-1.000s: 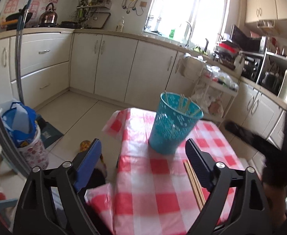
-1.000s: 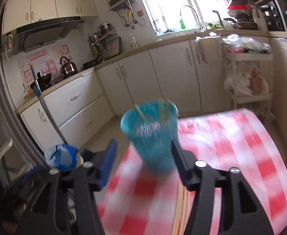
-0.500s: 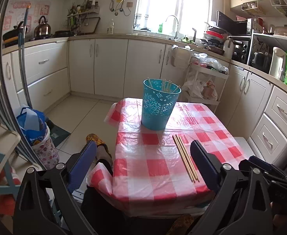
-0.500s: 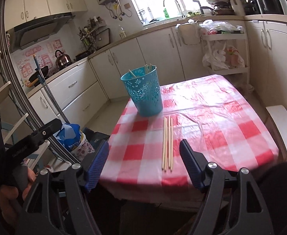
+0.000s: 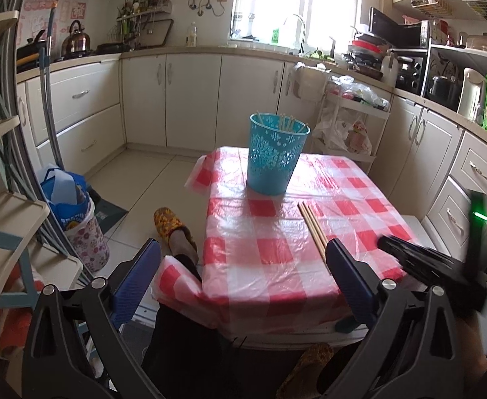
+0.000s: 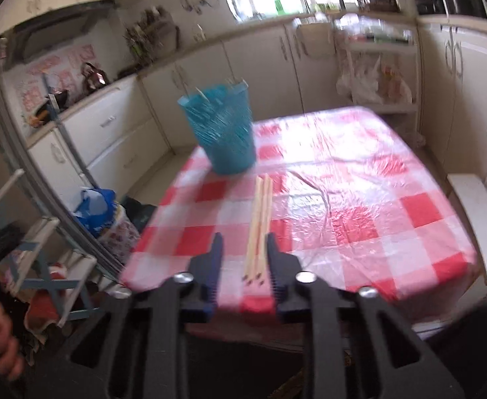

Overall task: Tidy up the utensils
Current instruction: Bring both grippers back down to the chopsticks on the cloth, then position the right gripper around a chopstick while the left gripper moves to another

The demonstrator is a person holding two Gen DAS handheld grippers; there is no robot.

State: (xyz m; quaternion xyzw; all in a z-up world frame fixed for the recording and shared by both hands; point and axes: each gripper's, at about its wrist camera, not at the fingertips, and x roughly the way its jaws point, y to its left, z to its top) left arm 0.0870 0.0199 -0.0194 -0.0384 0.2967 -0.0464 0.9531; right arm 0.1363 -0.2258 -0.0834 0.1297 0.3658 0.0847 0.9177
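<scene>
Cream kitchen cabinets lined the walls behind a small surface (image 5: 276, 252) covered with a red and white checked plastic cloth. Toward the far left of the cloth stood a turquoise plastic bucket (image 5: 275, 158) with cut-out patterns, and several chopsticks stuck up out of it, leaning against its rim. Just in front of the bucket, a loose bundle of pale wooden chopsticks (image 6: 259, 224) lay flat, running from near the bucket's base toward the near edge of the cloth.

Seen from the left wrist camera, the left gripper (image 5: 243, 266) hung at the near edge of the surface with its blue-padded fingers spread wide and nothing between them. The right gripper (image 6: 243, 252) sat low at the near edge, its fingers partly apart on either side of the near ends of the loose chopsticks. Whether the pads touched them could not be told, as that view was blurred.

On the floor to the left stood a flowered bin (image 5: 83, 232) holding a blue bag.
</scene>
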